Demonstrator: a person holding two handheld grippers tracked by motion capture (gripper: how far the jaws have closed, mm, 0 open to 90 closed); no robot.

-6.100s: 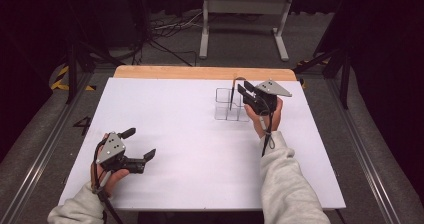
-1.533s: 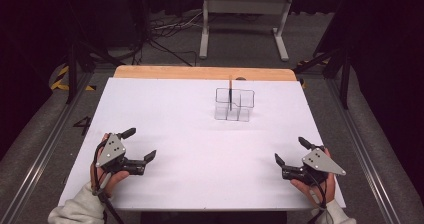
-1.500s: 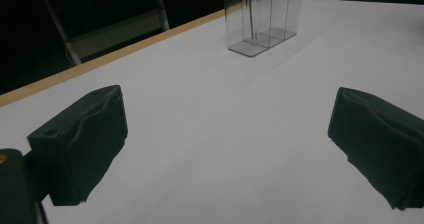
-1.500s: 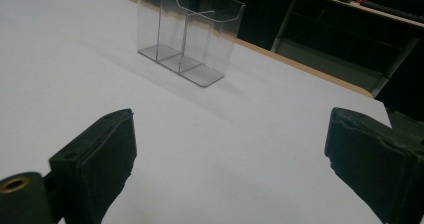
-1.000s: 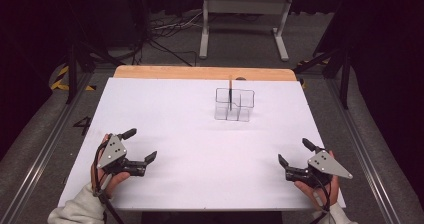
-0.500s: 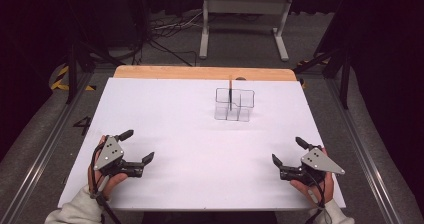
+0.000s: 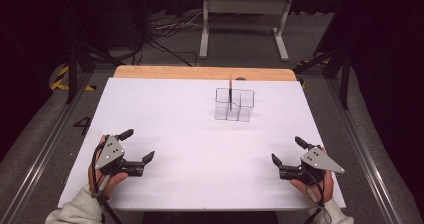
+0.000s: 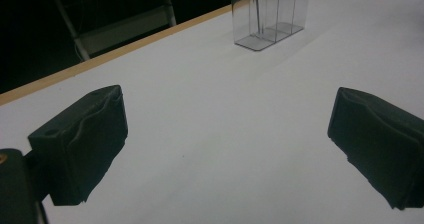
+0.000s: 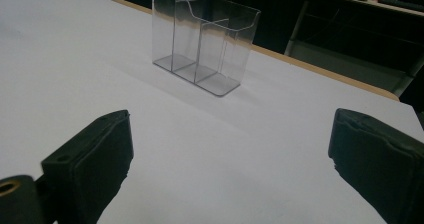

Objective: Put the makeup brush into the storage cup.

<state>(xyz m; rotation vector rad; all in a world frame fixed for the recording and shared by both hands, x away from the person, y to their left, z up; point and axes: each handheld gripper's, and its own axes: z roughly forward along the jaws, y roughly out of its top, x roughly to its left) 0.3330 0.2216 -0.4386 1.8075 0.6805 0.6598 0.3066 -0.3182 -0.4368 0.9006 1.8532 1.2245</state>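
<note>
Clear organizer (image 7: 234, 105) is sitting upright at the far middle of the worktop (image 7: 200, 134), a thin pencil-like stick (image 7: 230, 91) standing in it. Right hand-held gripper (image 7: 286, 160), at the organizer seconds ago, is now resting near the front right edge, jaws apart, empty. Left hand-held gripper (image 7: 139, 151) is staying front left, jaws apart. Placing looks finished.

Clear glossy plastic organizer (image 7: 234, 105) on a matt white table (image 7: 165, 119) with a wooden edge (image 7: 200, 73).

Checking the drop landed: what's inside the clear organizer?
One dark pencil stands upright in a rear compartment of the clear organizer. The other compartments look empty. Its lower end is blurred behind the clear walls.
</note>
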